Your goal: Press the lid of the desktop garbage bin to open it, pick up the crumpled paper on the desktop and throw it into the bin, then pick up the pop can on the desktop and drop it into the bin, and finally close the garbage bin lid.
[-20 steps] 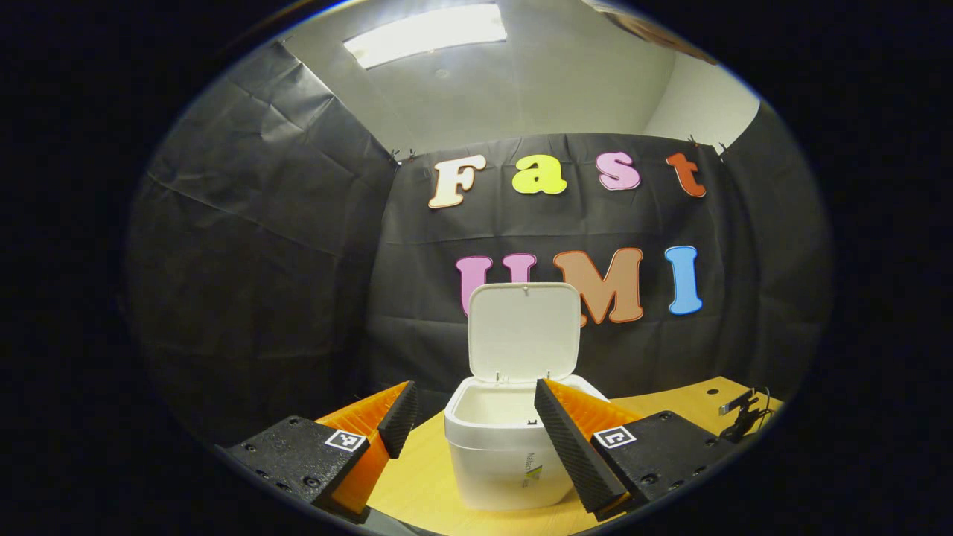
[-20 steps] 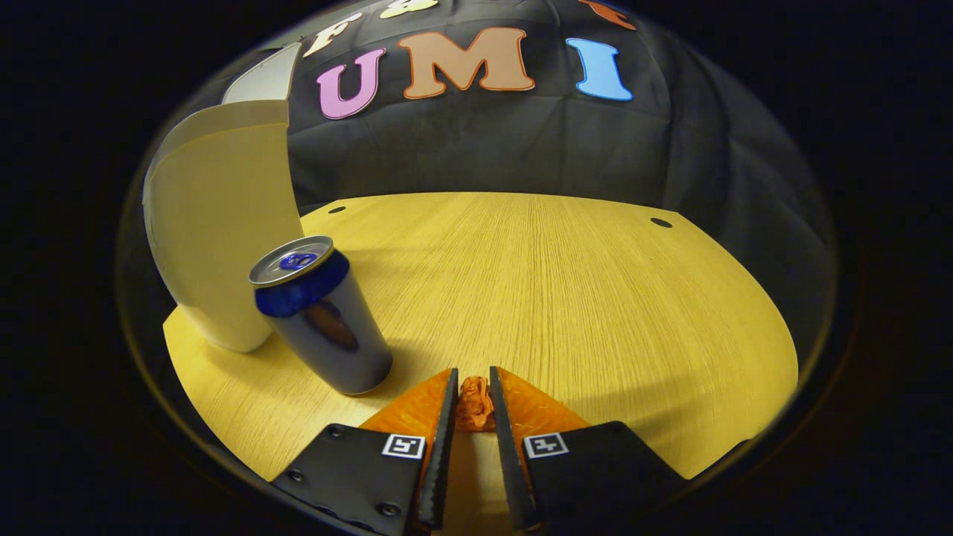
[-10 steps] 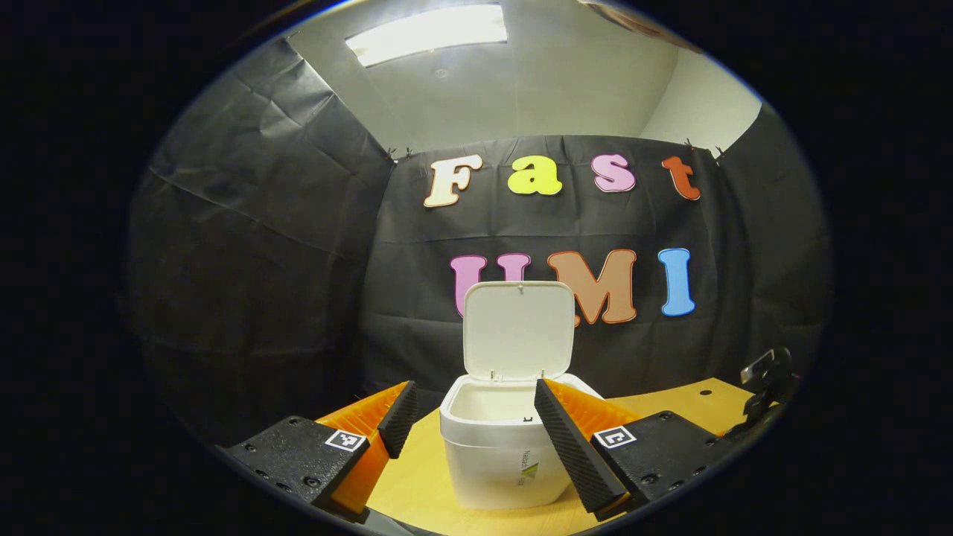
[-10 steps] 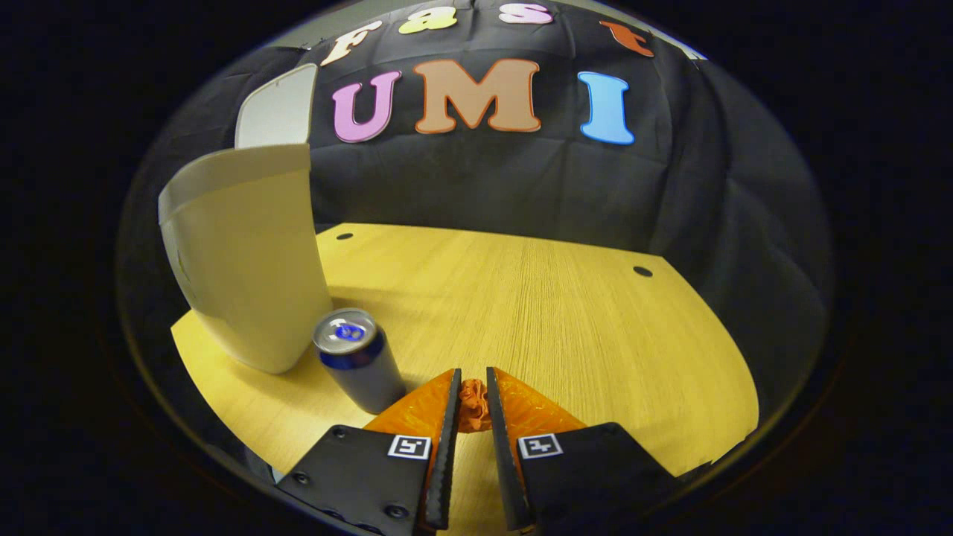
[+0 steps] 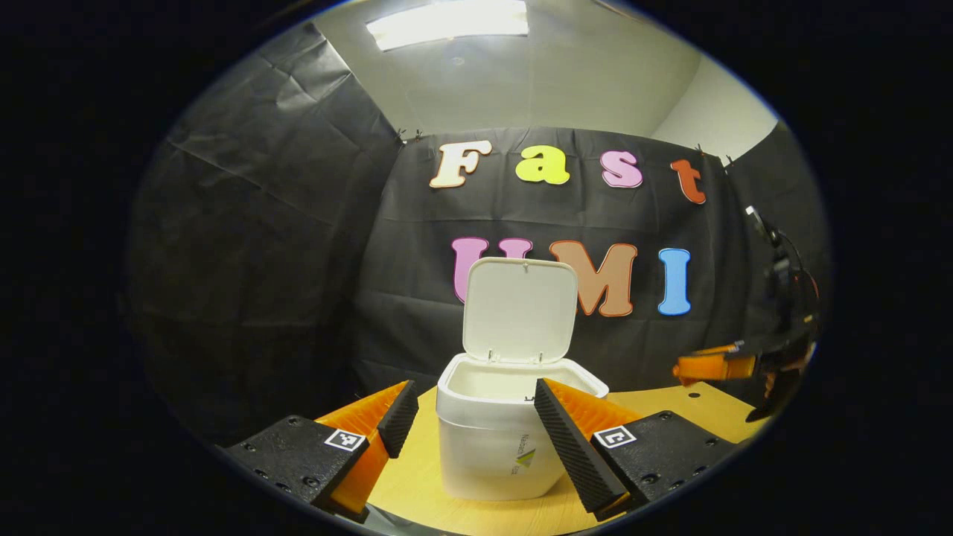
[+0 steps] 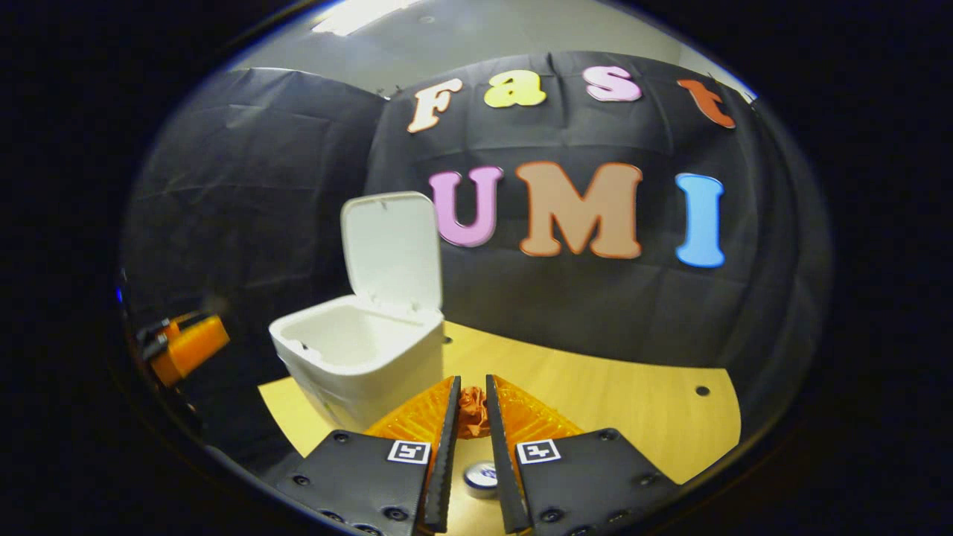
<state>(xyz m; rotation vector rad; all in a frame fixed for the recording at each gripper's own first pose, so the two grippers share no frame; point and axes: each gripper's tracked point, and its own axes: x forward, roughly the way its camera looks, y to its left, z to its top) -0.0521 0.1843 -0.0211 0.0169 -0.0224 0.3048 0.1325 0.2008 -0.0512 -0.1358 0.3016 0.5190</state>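
Note:
The white bin (image 5: 497, 435) (image 6: 362, 363) stands on the wooden table with its lid (image 5: 520, 310) (image 6: 392, 250) tipped up and back. My right gripper (image 6: 470, 409) is shut on a crumpled orange paper (image 6: 471, 412), held in the air to the right of the bin and above rim height. The pop can (image 6: 481, 476) is far below, its top seen between the fingers. My left gripper (image 5: 470, 411) is open just in front of the bin, nothing between its fingers. The right gripper (image 5: 718, 367) also appears at the right in the left gripper view.
The wooden table (image 6: 610, 402) runs back to the black cloth wall and has a small dark hole (image 6: 701, 390) at the right. The left gripper (image 6: 186, 345) appears at the left edge of the right gripper view.
My right gripper has risen with the paper and swung toward the bin; the can has dropped from beside the fingers to far below them. The left gripper has barely moved.

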